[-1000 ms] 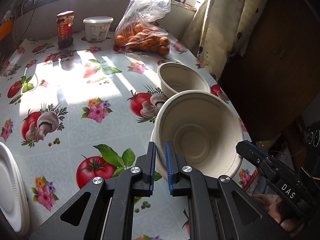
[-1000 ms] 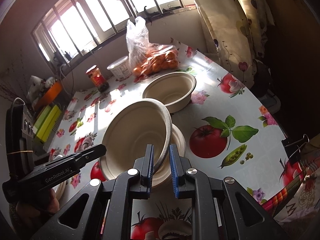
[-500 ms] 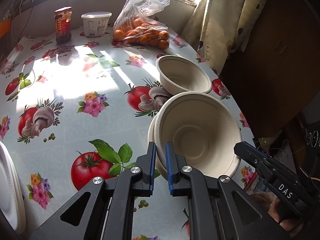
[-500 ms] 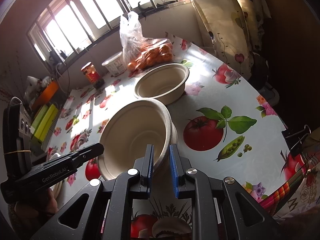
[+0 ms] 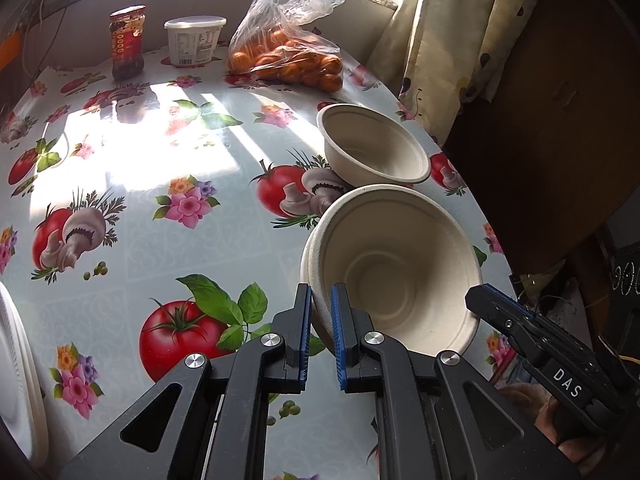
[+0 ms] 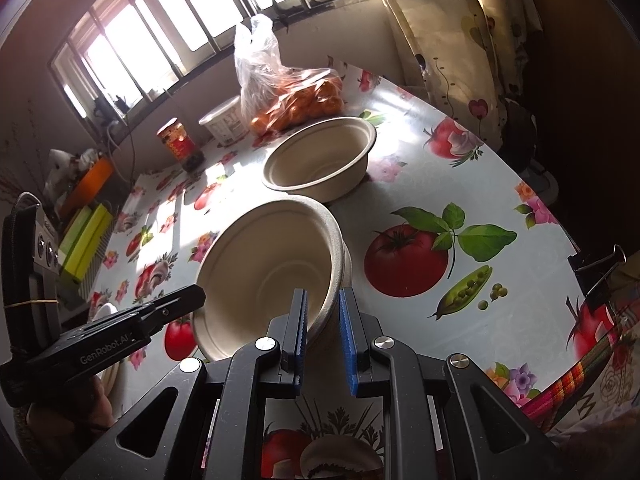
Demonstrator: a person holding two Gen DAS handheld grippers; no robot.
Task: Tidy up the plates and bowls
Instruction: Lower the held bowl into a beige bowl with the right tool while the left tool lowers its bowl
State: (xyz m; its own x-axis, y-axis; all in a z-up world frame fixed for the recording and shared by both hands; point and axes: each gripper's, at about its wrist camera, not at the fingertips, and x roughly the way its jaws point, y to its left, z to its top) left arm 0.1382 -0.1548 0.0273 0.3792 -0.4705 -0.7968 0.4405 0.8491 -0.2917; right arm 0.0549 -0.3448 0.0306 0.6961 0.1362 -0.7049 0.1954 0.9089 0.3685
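Bowl (image 5: 396,268) rim pinched by left gripper (image 5: 321,300), right gripper (image 6: 322,300)

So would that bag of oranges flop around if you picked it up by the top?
Probably. The bag is thin, crinkly clear plastic, so it would likely sag and swing. The oranges piled loose inside look heavy for such a thin film, and being round they would likely shift and roll about. Pushed, it would probably slump more than slide.
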